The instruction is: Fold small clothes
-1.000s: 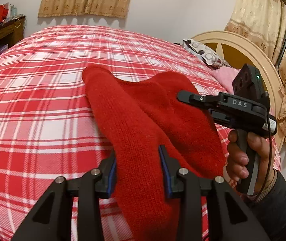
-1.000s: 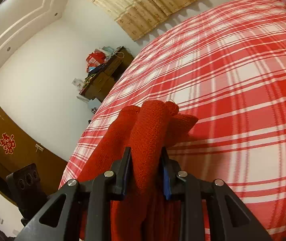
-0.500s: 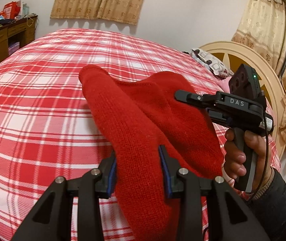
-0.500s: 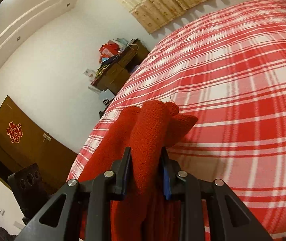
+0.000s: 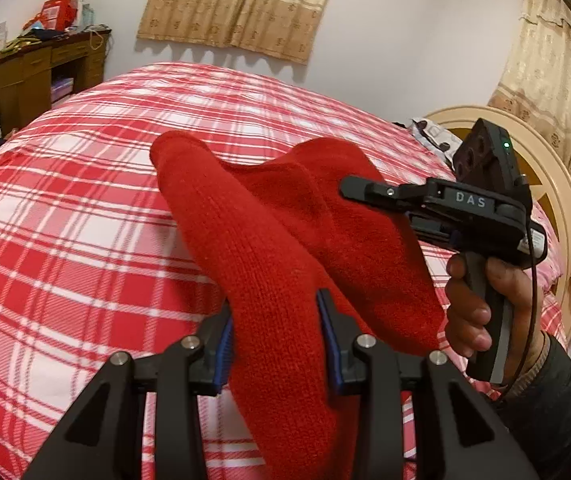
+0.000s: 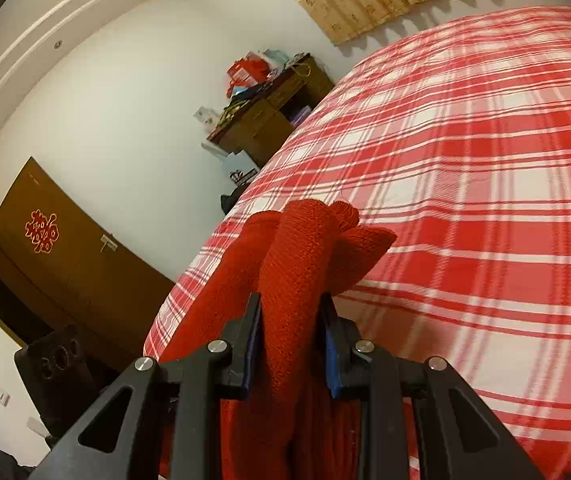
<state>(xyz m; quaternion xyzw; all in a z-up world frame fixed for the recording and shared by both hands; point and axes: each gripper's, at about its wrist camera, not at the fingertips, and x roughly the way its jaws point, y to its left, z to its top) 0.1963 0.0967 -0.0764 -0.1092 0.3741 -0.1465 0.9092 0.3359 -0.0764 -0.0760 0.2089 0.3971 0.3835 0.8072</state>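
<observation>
Gripping red knit garment between both jaws, above plaid bed

Both tongs now sit higher above the bed than a second ago, carrying the red knit garment up with them. The left view takes in more wall and curtain, and the dresser shows fuller.

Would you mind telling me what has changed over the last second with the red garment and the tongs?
Both views tilted upward, showing more wall and curtain, so the red knitted garment seems lifted slightly. Nothing was released: the left tongs and right tongs remain clamped on it above the plaid bedspread.
</observation>
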